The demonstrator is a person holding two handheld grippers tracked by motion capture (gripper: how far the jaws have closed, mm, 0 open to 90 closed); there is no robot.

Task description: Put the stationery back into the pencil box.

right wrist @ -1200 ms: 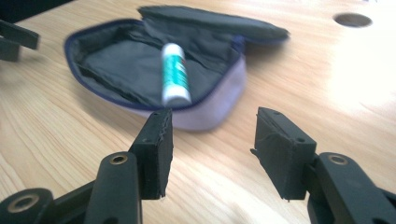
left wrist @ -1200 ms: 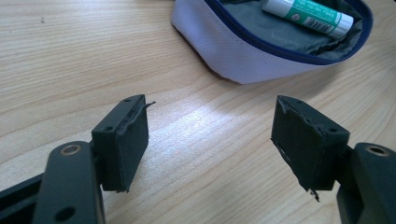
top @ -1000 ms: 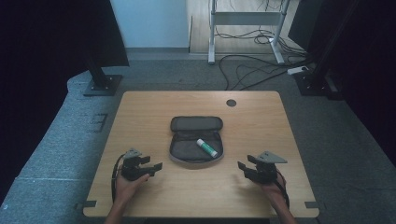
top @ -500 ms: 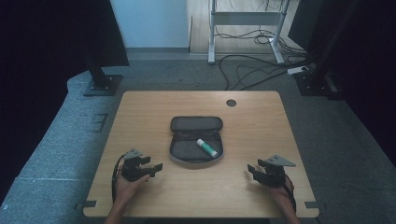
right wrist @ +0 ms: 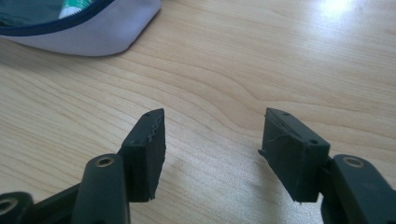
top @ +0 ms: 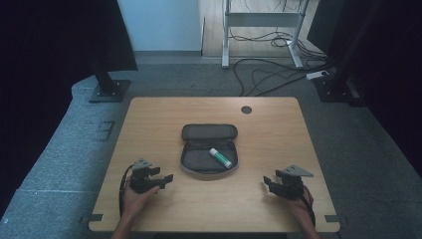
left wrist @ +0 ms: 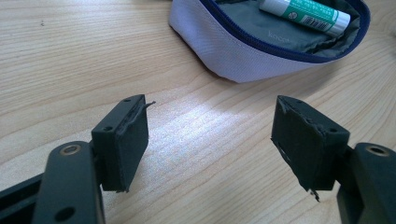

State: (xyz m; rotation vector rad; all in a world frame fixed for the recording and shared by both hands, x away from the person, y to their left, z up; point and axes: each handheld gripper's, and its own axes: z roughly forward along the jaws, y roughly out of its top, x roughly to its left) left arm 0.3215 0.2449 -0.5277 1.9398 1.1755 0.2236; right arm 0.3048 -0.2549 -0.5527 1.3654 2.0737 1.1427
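An open grey zip pouch (top: 208, 148) lies in the middle of the wooden table (top: 149, 124), its lid folded back. Inside it rests a green-and-white glue stick (top: 220, 157). My left gripper (top: 166, 178) sits at the front left, open and empty, its jaws pointing at the pouch (left wrist: 243, 51) and the glue stick (left wrist: 303, 11). My right gripper (top: 267, 182) rests at the front right, open and empty, with the pouch's corner (right wrist: 88, 32) ahead and to its left. Both sit low over the tabletop, apart from the pouch.
A round cable hole (top: 246, 109) sits near the table's far edge. Beyond the table are a stand base (top: 109, 89) at the left, a metal frame (top: 261, 30) and loose cables (top: 278, 74) on the floor.
The right gripper has moved back toward the table's front edge and a little right. The left gripper, the pouch and the glue stick have stayed put.
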